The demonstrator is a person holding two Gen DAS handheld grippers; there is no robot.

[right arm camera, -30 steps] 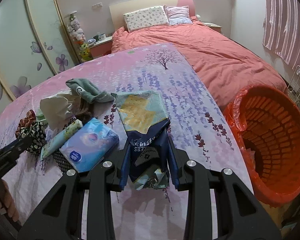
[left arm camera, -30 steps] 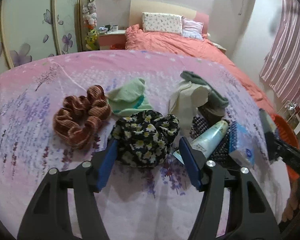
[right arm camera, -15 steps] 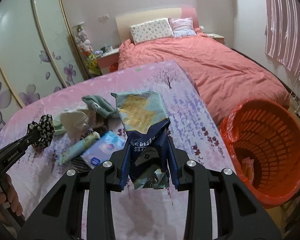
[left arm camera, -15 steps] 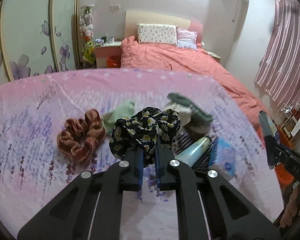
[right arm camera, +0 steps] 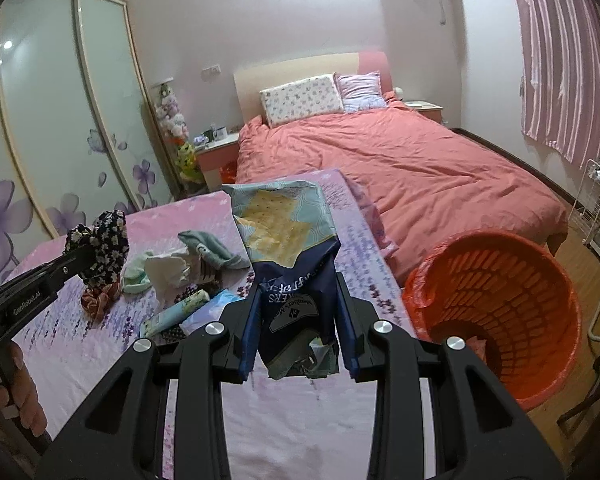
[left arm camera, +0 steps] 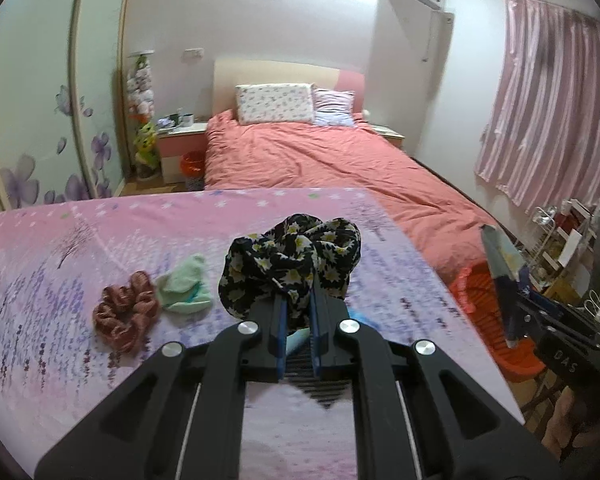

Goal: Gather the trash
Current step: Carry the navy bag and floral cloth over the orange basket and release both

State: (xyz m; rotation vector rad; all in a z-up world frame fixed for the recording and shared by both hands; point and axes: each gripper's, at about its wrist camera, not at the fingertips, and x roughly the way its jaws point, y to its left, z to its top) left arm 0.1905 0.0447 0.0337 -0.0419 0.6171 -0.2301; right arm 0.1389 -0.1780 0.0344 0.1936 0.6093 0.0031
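Since the earlier frames, the floral scrunchie [left arm camera: 296,256] has been lifted off the bedspread [left arm camera: 80,240] and both grippers have been raised. The left gripper [left arm camera: 297,320] is closed on the floral scrunchie, which is held clear of the surface; the right gripper [right arm camera: 298,320] is clamped on a crumpled snack bag [right arm camera: 288,248], held up beside the orange basket [right arm camera: 500,304]. The basket is seen standing on the floor at the right edge of the bedspread, and a few scraps appear to lie in it already. The task is judged partly done: two items are in hand but not yet dropped, while a brown scrunchie [left arm camera: 126,310], a green cloth [left arm camera: 184,284], a crumpled tissue [right arm camera: 168,268], a tube [right arm camera: 180,308] and a tissue pack [right arm camera: 208,312] are left on the pink flowered bedspread. Behind, a bed with a coral duvet [left arm camera: 320,160], sliding wardrobe doors [left arm camera: 40,100] and pink curtains [left arm camera: 548,112] are shown.
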